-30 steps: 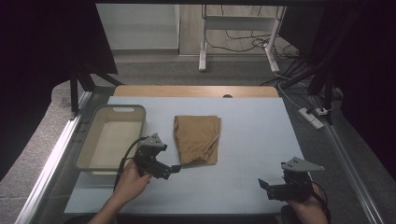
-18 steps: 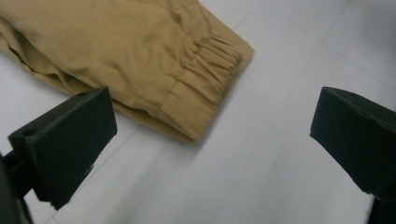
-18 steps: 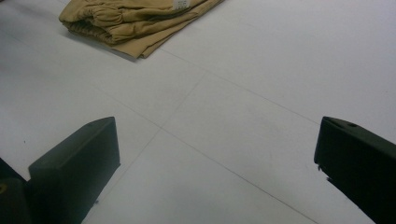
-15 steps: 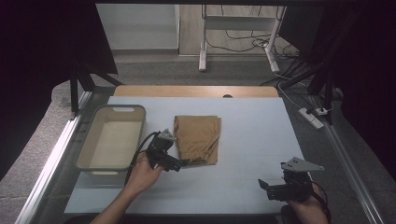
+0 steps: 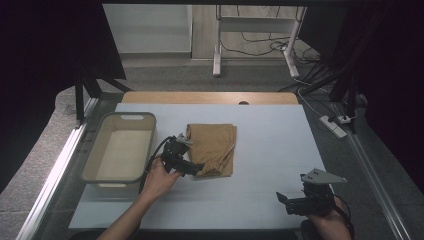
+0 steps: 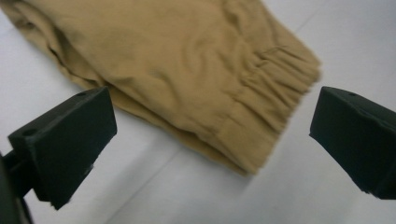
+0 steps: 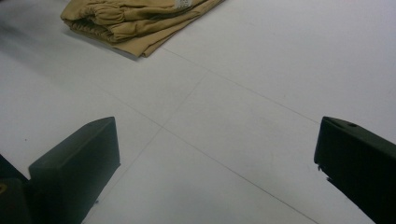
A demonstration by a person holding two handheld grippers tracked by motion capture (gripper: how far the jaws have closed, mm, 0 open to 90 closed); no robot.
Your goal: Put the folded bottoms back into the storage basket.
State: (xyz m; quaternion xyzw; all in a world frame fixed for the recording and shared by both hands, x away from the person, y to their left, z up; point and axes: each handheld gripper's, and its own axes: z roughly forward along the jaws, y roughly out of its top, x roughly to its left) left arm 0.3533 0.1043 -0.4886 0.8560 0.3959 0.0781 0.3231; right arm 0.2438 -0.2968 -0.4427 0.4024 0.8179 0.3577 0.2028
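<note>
Two hand-held grippers: both gaping, empty.
Left hand-held gripper [image 5: 199, 169]: jaws straddle the folded cloth's [image 6: 187, 79] elastic corner.
Right hand-held gripper [image 5: 281, 198]: cloth well ahead, bare tabletop [image 7: 261, 93] between.
High view: bin [image 5: 120, 150] behind the left one.

Each hand holds a black gripper: the left gripper [image 5: 192, 169] trails a black cable, the right gripper [image 5: 286, 199] carries a grey 3-cornered plate. Both have 2 blocky black jaws with small screw holes. Forearms are bare.
</note>
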